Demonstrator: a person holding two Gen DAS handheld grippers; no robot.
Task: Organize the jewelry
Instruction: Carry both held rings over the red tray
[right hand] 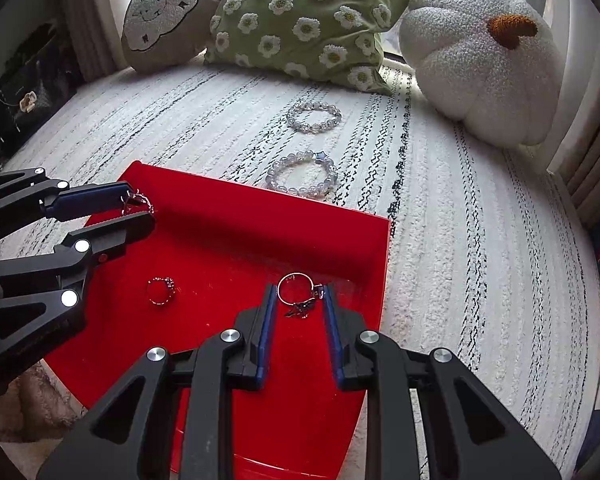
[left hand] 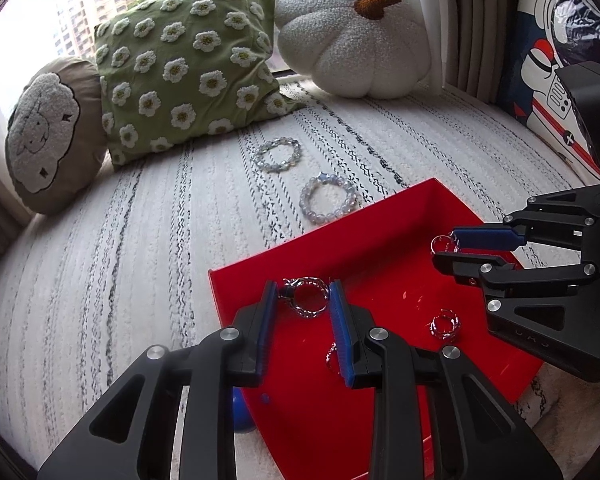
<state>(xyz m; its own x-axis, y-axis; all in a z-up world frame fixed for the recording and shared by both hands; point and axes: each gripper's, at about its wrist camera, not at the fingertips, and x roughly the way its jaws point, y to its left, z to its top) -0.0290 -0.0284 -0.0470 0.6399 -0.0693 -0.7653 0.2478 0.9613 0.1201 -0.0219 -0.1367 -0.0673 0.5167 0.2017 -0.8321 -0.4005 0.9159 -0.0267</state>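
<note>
A red tray [left hand: 380, 216] lies on a white striped rug. My left gripper [left hand: 304, 288] hangs over the tray's left part, shut on a twisted silver ring [left hand: 305, 298]. My right gripper [right hand: 300, 292] is over the tray's right side, shut on a thin silver ring [right hand: 296, 288] with a small dark charm. Each gripper also shows in the other view, the right gripper [left hand: 444, 248] and the left gripper [right hand: 140, 205]. One beaded silver ring [right hand: 160, 290] lies loose in the tray. Two pale bead bracelets [left hand: 278, 154] [left hand: 328, 198] rest on the rug beyond the tray.
A sheep cushion [left hand: 48, 132], a green flower cushion [left hand: 188, 60] and a white pumpkin cushion [left hand: 352, 32] line the window at the back. A blue ball [left hand: 244, 412] peeks from under the tray's near left edge. A black bag [right hand: 24, 92] stands far left.
</note>
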